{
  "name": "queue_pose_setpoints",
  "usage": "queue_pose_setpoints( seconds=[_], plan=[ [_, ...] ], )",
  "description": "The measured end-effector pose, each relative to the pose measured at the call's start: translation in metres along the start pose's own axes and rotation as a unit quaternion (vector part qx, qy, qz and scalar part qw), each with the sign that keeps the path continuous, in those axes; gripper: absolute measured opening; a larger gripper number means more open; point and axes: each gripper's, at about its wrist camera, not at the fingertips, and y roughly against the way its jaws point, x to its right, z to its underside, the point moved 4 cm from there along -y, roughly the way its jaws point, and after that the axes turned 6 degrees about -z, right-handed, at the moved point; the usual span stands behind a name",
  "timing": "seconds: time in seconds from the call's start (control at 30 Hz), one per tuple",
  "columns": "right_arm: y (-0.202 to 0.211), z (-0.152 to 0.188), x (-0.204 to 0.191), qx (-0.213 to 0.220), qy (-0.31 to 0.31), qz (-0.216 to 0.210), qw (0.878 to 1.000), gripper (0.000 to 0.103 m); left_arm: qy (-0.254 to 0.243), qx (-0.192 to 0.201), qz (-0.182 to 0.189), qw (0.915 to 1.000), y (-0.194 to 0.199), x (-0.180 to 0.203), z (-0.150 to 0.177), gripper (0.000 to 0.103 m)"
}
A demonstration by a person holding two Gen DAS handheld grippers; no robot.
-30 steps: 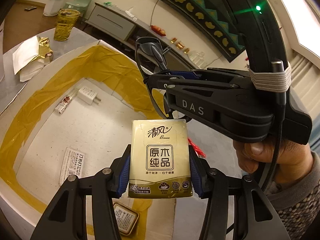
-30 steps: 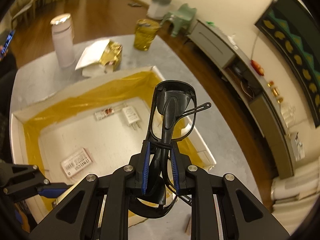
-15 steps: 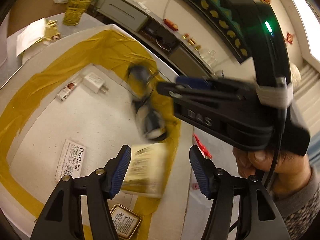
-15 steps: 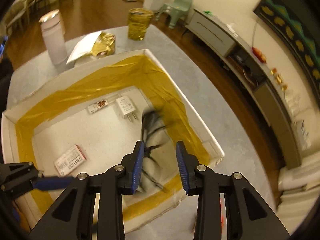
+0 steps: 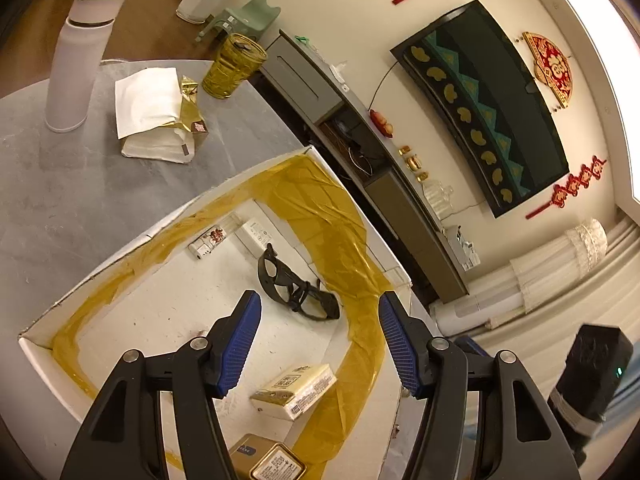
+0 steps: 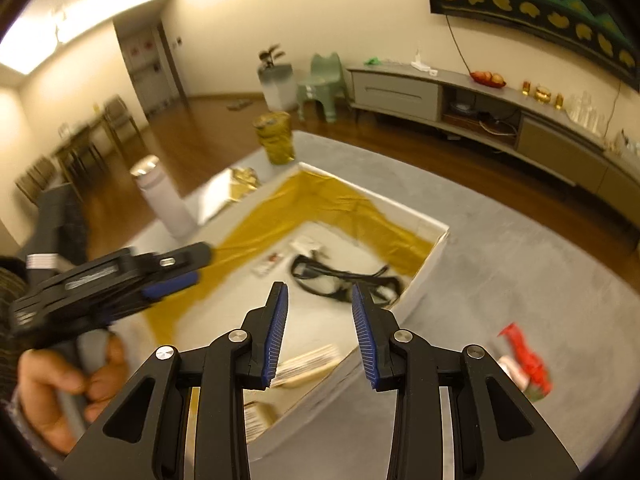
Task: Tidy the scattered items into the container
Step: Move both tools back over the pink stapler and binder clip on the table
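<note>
left gripper point(image 5: 320, 336): jaws spread wide, nothing between them, hanging over the box

right gripper point(image 6: 319, 330): jaws apart too, empty, up above the box's near corner

box point(image 5: 100, 270): white cardboard, yellow tape round the inside, sitting on the grey counter point(image 5: 60, 200)

glasses point(image 5: 296, 286): black pair lying flat on the box floor, near the taped right wall

tissue pack point(image 5: 294, 390): gold-and-white, also on the box floor, closer to the camera than the glasses

charger point(image 5: 256, 236): white plug at the far end, beside a small red-printed packet point(image 5: 208, 240)

tin point(image 5: 276, 464): gold, near edge of the box

still outside: red-and-white wrapper point(image 6: 528, 364) on the counter right of the box, a bit blurry
</note>
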Motion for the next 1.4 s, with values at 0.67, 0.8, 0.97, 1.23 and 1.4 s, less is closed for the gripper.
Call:
queue_pose_setpoints(
  seconds=[0.67,0.8,0.97,1.23,1.4],
  plan=[
    [0.050,0.074,0.010,0.081,-0.098,-0.127,0.984,0.037,-0.182,0.050,-0.041,0.9812,0.019,0.084,0.049,0.062],
    [0.066,0.075,0.012,0.098,-0.098,-0.133,0.981,0.037,-0.219,0.069,-0.046,0.9722,0.025,0.104,0.059,0.062],
    [0.083,0.082,0.024,0.112,-0.110,-0.140,0.978,0.037,-0.257,0.074,-0.045,0.9625,0.024,0.123,0.077,0.062],
    [0.104,0.093,0.052,0.122,-0.129,-0.141,0.974,0.038,-0.289,0.059,-0.049,0.9543,0.003,0.144,0.103,0.062],
    [0.117,0.101,0.075,0.128,-0.144,-0.133,0.972,0.038,-0.305,0.046,-0.051,0.9498,-0.015,0.156,0.120,0.062]
  ],
)
